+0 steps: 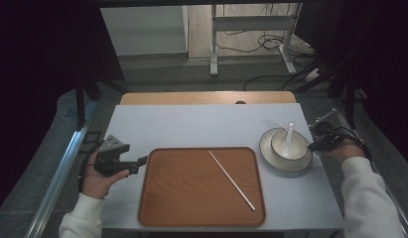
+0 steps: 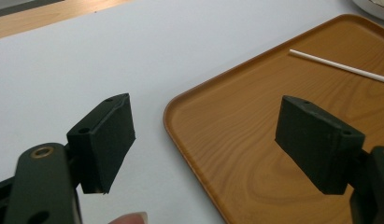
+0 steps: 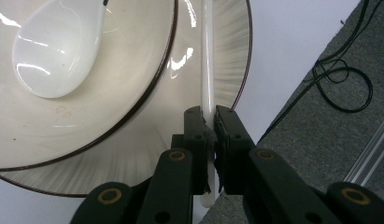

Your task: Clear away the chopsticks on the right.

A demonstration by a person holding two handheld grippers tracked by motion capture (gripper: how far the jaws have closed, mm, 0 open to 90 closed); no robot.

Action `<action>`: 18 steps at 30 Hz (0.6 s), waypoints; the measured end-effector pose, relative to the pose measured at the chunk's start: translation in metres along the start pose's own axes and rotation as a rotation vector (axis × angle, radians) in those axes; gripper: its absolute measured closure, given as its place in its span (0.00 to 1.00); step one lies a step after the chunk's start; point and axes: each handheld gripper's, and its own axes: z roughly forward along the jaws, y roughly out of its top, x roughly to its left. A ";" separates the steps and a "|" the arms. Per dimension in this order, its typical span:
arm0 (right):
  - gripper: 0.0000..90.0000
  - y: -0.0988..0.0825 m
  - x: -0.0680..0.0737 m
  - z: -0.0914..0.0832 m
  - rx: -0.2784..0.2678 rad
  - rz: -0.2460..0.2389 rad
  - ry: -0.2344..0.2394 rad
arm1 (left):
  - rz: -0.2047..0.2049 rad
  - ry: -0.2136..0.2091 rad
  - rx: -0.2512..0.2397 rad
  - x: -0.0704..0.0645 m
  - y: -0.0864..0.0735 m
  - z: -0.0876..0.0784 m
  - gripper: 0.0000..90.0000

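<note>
Chopstick [image 3: 207, 56], white, slender, pinched by right gripper [image 3: 213, 122]

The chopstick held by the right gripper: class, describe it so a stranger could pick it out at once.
Start at the wooden tray mid-table, then look right to the plate carrying a bowl and white spoon. The right gripper is shut on a white chopstick lying across the plate's rim beside the bowl. Its twin lies loose on the tray.
</note>
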 end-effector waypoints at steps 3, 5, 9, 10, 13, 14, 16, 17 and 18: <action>0.94 0.000 -0.002 -0.001 -0.010 0.009 0.004 | 0.000 0.001 -0.001 0.001 0.000 -0.001 0.22; 0.94 -0.001 -0.002 -0.004 -0.019 0.019 0.013 | -0.001 0.002 -0.002 0.001 0.000 -0.001 0.22; 0.94 -0.003 -0.005 -0.011 -0.041 0.039 0.004 | -0.001 0.003 -0.002 0.002 0.000 -0.002 0.22; 0.94 -0.004 -0.006 -0.013 -0.045 0.041 0.002 | 0.000 0.004 -0.003 0.002 0.000 -0.002 0.22; 0.94 -0.006 -0.007 -0.018 -0.058 0.051 -0.001 | -0.001 0.003 -0.004 0.001 0.000 -0.002 0.22; 0.94 -0.007 -0.008 -0.020 -0.061 0.051 -0.003 | -0.001 0.003 -0.003 0.001 0.000 -0.002 0.22; 0.94 -0.008 -0.008 -0.021 -0.060 0.053 -0.002 | 0.000 0.003 -0.002 0.001 0.000 -0.002 0.22; 0.94 -0.009 -0.008 -0.020 -0.059 0.054 0.002 | 0.002 0.003 -0.002 0.001 0.000 -0.002 0.22; 0.94 -0.009 -0.008 -0.020 -0.058 0.054 -0.001 | 0.001 0.003 -0.003 0.001 0.000 -0.002 0.22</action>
